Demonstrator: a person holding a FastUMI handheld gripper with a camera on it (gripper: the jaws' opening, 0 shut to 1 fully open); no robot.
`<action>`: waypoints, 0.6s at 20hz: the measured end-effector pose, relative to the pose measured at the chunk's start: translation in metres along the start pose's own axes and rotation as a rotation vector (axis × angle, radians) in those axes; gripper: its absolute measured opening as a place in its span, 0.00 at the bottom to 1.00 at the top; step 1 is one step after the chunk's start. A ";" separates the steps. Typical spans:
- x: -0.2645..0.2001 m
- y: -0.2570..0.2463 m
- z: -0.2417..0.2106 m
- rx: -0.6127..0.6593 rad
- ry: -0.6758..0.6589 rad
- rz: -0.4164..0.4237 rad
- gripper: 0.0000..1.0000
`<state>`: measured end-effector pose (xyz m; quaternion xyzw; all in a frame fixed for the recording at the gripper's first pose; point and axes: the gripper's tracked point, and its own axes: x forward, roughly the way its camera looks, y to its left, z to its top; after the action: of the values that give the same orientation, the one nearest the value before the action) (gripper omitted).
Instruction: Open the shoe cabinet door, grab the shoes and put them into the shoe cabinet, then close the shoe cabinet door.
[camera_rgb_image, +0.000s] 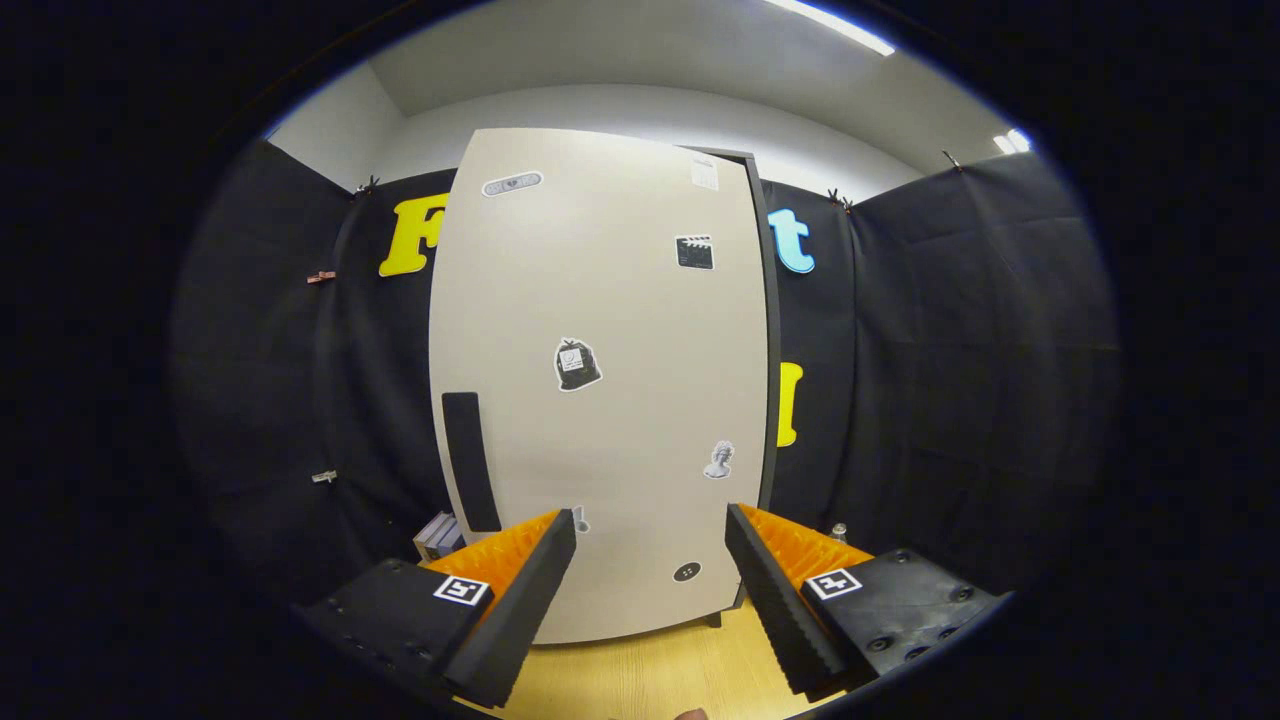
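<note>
The shoe cabinet (600, 380) stands upright on the wooden floor (650, 680) against the booth's black cloth wall, its long axis vertical. Its pale, sticker-dotted door (620, 300) is closed and faces the gripper (650, 545), hiding the contents; a dark vertical handle (470, 460) sits near its left edge. The gripper's fingers are spread apart, empty, just before the door.

Beige cabinet door (600, 400), black handle (470, 460)

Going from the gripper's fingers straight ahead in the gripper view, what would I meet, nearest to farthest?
Open gripper, fingers apart on nothing → wooden floor → closed cabinet door → black cloth wall behind.
</note>
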<state>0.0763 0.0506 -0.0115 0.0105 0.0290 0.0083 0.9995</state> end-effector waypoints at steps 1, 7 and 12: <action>-0.001 0.002 0.000 0.001 0.002 0.004 0.99; -0.003 0.004 0.010 -0.021 -0.019 0.007 0.99; -0.004 0.009 0.014 -0.006 -0.023 0.019 0.98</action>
<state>0.0734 0.0594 0.0027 0.0081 0.0175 0.0180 0.9997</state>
